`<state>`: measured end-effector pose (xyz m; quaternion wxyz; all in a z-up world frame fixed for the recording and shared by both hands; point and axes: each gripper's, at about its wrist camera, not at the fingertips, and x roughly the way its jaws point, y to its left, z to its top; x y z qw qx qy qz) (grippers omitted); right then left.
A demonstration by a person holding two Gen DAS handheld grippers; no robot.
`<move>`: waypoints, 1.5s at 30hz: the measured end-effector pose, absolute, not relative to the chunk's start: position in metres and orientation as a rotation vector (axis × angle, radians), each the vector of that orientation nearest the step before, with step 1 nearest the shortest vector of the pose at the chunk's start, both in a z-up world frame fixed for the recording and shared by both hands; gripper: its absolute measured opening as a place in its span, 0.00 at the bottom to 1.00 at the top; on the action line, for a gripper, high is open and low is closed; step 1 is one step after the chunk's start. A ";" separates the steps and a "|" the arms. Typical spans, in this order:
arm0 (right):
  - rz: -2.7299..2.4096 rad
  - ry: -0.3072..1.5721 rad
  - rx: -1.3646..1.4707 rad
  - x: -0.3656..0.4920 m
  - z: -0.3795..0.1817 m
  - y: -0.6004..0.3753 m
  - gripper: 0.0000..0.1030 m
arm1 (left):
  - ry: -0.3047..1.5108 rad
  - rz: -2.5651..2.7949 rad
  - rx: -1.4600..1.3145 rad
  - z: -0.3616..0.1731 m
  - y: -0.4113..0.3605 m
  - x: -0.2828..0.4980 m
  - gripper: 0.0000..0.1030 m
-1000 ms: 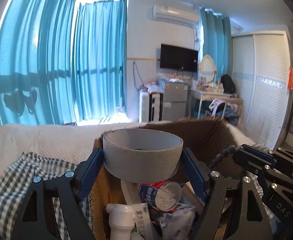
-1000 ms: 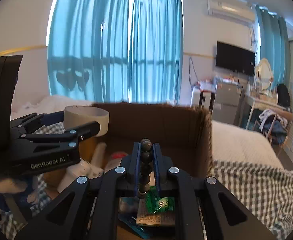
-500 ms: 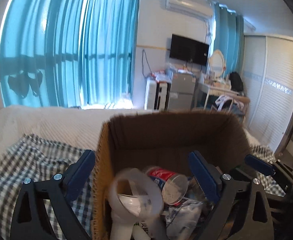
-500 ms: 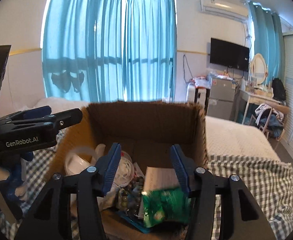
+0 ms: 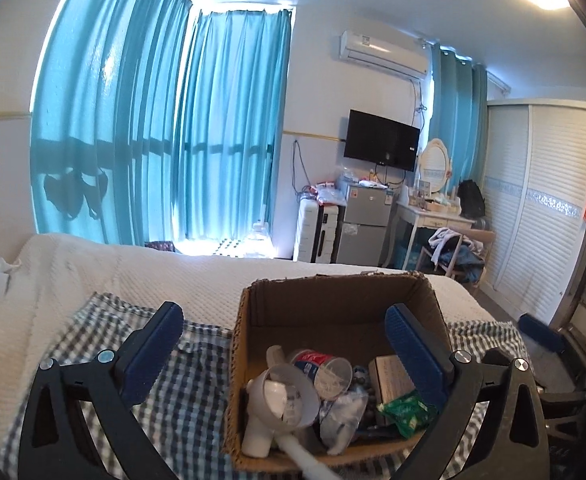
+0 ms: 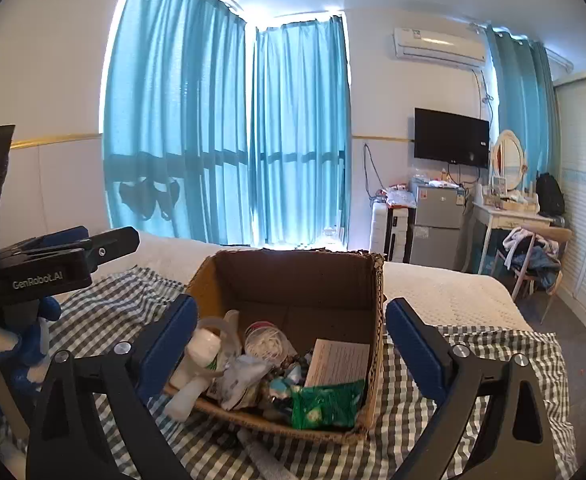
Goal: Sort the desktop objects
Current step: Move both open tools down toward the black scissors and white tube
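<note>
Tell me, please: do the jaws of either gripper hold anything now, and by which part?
Nothing is held. The left gripper and the right gripper have just been opening; their jaws stand wide and empty above the cardboard box.

Home bedroom: bed (image 5: 173,276), wardrobe (image 5: 541,200), dressing table (image 5: 433,216).

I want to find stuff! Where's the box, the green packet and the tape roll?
box (image 6: 293,284), right wrist view, inside back wall.
green packet (image 6: 325,402), right wrist view, middle of wrapper.
tape roll (image 5: 293,396), left wrist view, its grey side.
</note>
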<state>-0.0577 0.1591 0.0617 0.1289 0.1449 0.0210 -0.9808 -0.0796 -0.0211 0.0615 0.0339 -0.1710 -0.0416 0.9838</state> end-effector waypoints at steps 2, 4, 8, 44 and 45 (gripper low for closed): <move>-2.851 0.081 0.421 -0.050 0.062 0.158 0.98 | -0.111 3.041 -0.524 0.062 -0.023 -0.069 1.00; -2.855 0.091 0.413 -0.041 0.063 0.155 1.00 | -0.120 3.047 -0.530 0.061 -0.026 -0.060 1.00; -2.858 0.097 0.391 -0.024 0.064 0.154 1.00 | -0.139 3.061 -0.532 0.063 -0.032 -0.048 1.00; -2.673 0.073 0.935 -0.049 -0.093 0.158 0.77 | -0.039 2.858 -1.051 -0.111 0.018 -0.064 0.73; -2.663 0.081 0.952 -0.052 -0.099 0.156 0.76 | -0.049 2.853 -1.067 -0.116 0.019 -0.068 0.73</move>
